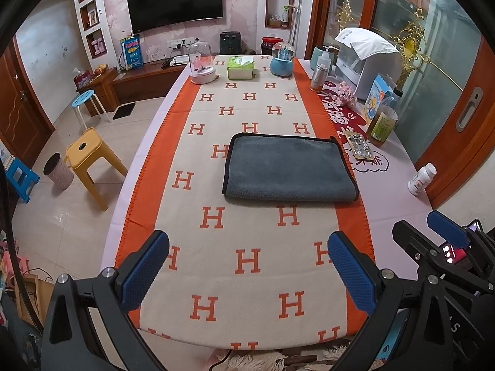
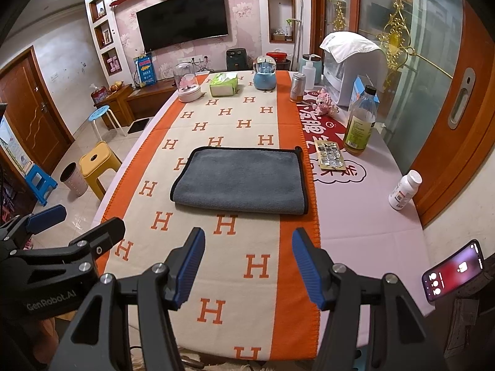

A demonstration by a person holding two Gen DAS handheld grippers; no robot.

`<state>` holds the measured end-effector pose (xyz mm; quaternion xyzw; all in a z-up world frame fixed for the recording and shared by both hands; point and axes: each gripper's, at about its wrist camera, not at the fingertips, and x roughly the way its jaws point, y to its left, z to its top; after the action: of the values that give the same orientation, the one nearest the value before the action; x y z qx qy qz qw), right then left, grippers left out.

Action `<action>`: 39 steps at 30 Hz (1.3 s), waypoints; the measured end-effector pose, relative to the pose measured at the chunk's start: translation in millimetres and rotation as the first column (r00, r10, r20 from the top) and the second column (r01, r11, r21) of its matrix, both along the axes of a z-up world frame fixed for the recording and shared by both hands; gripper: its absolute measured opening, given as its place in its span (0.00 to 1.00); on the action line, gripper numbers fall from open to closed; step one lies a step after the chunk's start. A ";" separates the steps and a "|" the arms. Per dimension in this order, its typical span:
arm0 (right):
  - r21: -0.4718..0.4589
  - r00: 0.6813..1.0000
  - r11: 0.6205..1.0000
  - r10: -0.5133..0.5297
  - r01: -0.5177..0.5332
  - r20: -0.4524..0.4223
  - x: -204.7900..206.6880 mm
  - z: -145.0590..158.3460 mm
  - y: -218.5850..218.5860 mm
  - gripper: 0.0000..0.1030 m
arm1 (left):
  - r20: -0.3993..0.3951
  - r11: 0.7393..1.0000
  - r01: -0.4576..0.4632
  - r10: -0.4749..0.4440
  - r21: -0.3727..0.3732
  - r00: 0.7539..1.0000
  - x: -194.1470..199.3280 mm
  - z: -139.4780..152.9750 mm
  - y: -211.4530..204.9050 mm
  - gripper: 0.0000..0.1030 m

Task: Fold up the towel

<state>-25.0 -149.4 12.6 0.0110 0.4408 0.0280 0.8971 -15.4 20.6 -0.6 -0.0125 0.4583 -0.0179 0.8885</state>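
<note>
The near edge of the table (image 1: 396,266) is cut off by the left gripper (image 1: 247,266) body in the left wrist view, and by the right gripper (image 2: 247,262) body in the right wrist view. The towel (image 1: 289,168) lies folded, so its lower layer is hidden under the top one. The labels on the oil bottle (image 2: 360,123) and the white pill bottle (image 2: 403,190) are too small to read. The phone (image 2: 453,270) screen text is illegible. In the left wrist view the right gripper (image 1: 442,235) is cut off by the frame's edge. The shelf niches (image 2: 106,35) hold items too small to identify.
</note>
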 end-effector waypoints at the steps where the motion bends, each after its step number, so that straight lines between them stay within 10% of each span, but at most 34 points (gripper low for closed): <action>1: 0.001 1.000 1.000 0.000 0.000 0.000 0.0 -0.2 0.0 0.57 | 0.000 1.000 0.000 0.000 0.000 1.000 0.0 0.0 0.0 0.99; 39: 0.000 1.000 1.000 0.001 -0.001 0.001 -0.7 -0.5 0.5 0.57 | -0.011 1.000 -0.004 0.004 0.011 1.000 -4.7 -4.5 7.3 0.99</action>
<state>-25.6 -149.0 12.2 0.0109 0.4402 0.0283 0.8974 -20.1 27.9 -5.1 -0.0086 0.4634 -0.0137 0.8860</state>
